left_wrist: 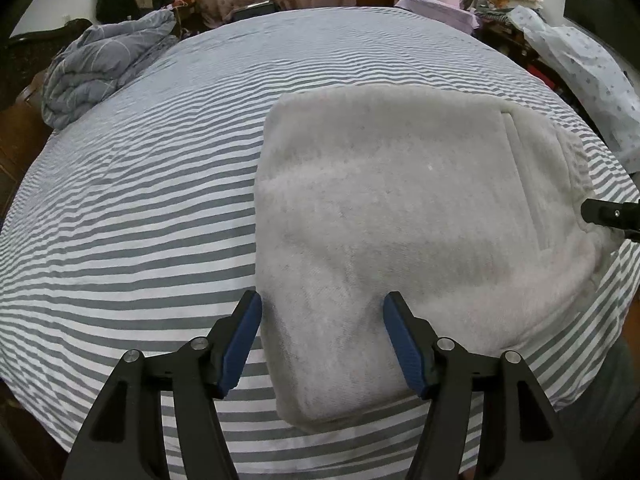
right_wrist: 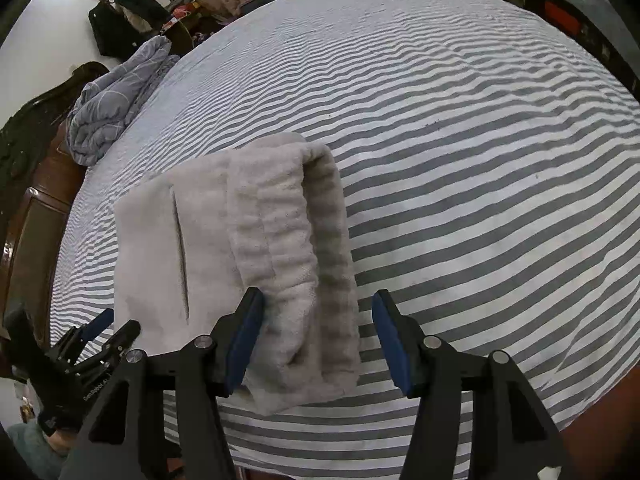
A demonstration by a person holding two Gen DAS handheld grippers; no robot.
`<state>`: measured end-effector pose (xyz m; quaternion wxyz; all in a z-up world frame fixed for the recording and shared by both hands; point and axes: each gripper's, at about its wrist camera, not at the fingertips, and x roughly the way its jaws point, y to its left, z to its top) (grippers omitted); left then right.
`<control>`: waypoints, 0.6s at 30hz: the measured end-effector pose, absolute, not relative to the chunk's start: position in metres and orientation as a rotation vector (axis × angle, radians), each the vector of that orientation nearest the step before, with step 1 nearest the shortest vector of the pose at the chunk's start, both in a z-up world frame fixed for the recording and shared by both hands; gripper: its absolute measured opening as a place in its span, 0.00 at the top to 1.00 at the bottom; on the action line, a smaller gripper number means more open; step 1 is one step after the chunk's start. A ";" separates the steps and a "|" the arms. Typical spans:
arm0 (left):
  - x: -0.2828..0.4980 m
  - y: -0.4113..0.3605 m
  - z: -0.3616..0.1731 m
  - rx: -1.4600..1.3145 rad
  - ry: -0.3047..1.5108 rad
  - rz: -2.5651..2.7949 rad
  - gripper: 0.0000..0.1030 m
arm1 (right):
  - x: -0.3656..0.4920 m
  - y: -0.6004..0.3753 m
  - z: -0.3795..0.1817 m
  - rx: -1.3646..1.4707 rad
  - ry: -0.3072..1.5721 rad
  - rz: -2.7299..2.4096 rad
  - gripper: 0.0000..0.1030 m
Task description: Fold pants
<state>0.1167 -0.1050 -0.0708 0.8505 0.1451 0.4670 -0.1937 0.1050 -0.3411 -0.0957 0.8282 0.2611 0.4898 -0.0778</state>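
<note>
Light grey fleece pants [left_wrist: 400, 208] lie folded into a thick rectangle on the grey-and-white striped bed sheet [left_wrist: 140, 200]. My left gripper [left_wrist: 322, 298] hangs open over their near left corner, one blue pad beside the edge and the other above the fabric. In the right wrist view the ribbed waistband end of the pants [right_wrist: 296, 240] lies between the jaws of my right gripper [right_wrist: 318, 296], which stands open with the right pad clear of the cloth. The right gripper's tip [left_wrist: 612, 216] shows at the pants' right edge, and the left gripper [right_wrist: 104, 336] shows at lower left.
A crumpled grey quilt [left_wrist: 100, 68] sits at the far left corner of the bed, against a dark wooden bed frame [right_wrist: 28, 220]. Piles of clothes and bedding [left_wrist: 580, 60] are stacked beyond the right side. The striped sheet [right_wrist: 480, 160] spreads wide around the pants.
</note>
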 end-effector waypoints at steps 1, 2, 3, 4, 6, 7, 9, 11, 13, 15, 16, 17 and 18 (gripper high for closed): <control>0.116 -0.105 -0.069 0.305 0.985 -0.408 0.38 | 0.106 -0.340 -0.094 0.548 1.041 -0.168 0.49; 0.115 -0.105 -0.067 0.301 0.989 -0.408 0.38 | 0.106 -0.338 -0.092 0.540 1.042 -0.173 0.48; 0.115 -0.105 -0.065 0.294 0.994 -0.407 0.38 | 0.106 -0.337 -0.090 0.535 1.043 -0.180 0.47; 0.114 -0.105 -0.063 0.288 0.996 -0.406 0.38 | 0.104 -0.336 -0.089 0.530 1.043 -0.181 0.47; 0.112 -0.100 -0.058 0.261 0.997 -0.408 0.38 | 0.102 -0.332 -0.083 0.509 1.040 -0.188 0.47; 0.110 -0.100 -0.057 0.257 0.997 -0.408 0.38 | 0.100 -0.330 -0.080 0.499 1.042 -0.194 0.47; 0.103 -0.097 -0.057 0.258 0.991 -0.406 0.38 | 0.095 -0.326 -0.075 0.490 1.043 -0.200 0.47; 0.098 -0.095 -0.059 0.259 0.991 -0.414 0.38 | 0.090 -0.322 -0.073 0.477 1.047 -0.204 0.47; 0.092 -0.093 -0.063 0.267 0.990 -0.412 0.38 | 0.085 -0.319 -0.074 0.470 1.053 -0.205 0.47; 0.092 -0.093 -0.068 0.269 1.001 -0.413 0.38 | 0.083 -0.317 -0.077 0.465 1.060 -0.215 0.45; 0.093 -0.092 -0.071 0.264 1.009 -0.411 0.38 | 0.082 -0.317 -0.079 0.469 1.063 -0.219 0.43; 0.094 -0.091 -0.075 0.251 1.023 -0.409 0.38 | 0.082 -0.317 -0.081 0.474 1.070 -0.225 0.43; 0.095 -0.091 -0.076 0.240 1.031 -0.405 0.38 | 0.081 -0.318 -0.083 0.481 1.073 -0.228 0.42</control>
